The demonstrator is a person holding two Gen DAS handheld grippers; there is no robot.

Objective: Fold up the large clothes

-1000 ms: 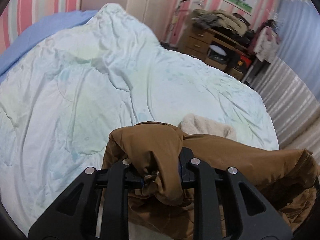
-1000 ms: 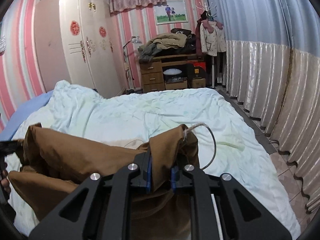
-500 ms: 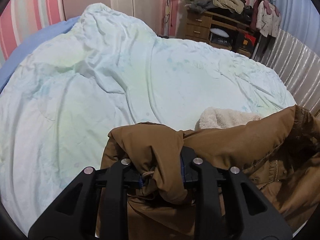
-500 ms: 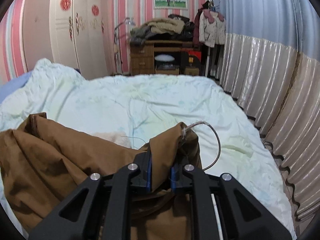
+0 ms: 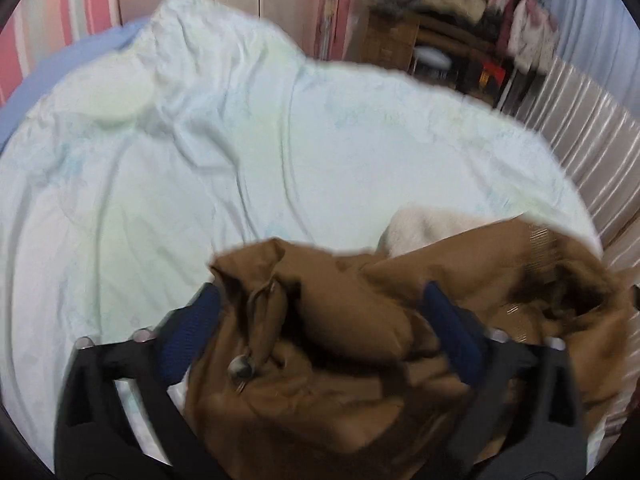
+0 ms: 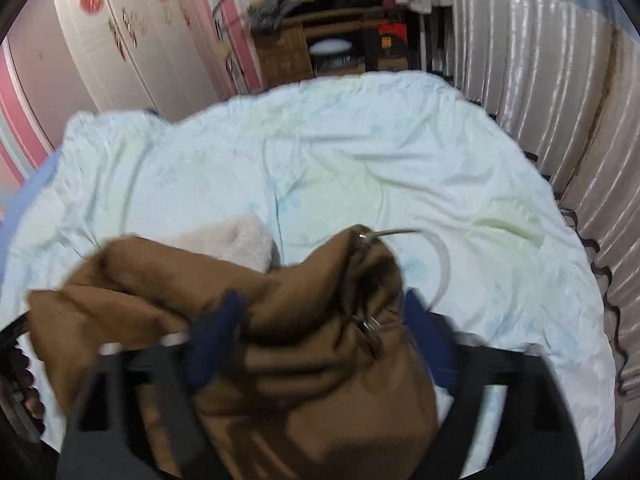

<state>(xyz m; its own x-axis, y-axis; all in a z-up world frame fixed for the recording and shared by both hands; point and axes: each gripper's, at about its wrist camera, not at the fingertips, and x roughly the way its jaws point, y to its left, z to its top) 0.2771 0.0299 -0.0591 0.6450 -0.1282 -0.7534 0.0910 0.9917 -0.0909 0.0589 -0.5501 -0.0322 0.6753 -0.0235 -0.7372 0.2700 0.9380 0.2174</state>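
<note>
Brown jacket bunched at near edge of the bed, fleece lining showing on its far side. Left gripper jaws wide open, fabric slumped loose between them. Right gripper jaws also spread apart, not pinching. Jacket looks thick, soft, fairly heavy, floppy; cord loop may snag. Best grabbed at hem corners or shoulder seams, not bulk.

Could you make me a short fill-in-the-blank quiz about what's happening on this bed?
1. The garment between both grippers is a ____ coat.
2. Both the left gripper and right gripper have their fingers spread ____.
3. The coat's pale lining looks ____.
4. A cord loop sticks out in the ____ wrist view.

Missing words: brown; open; fleecy; right
</note>
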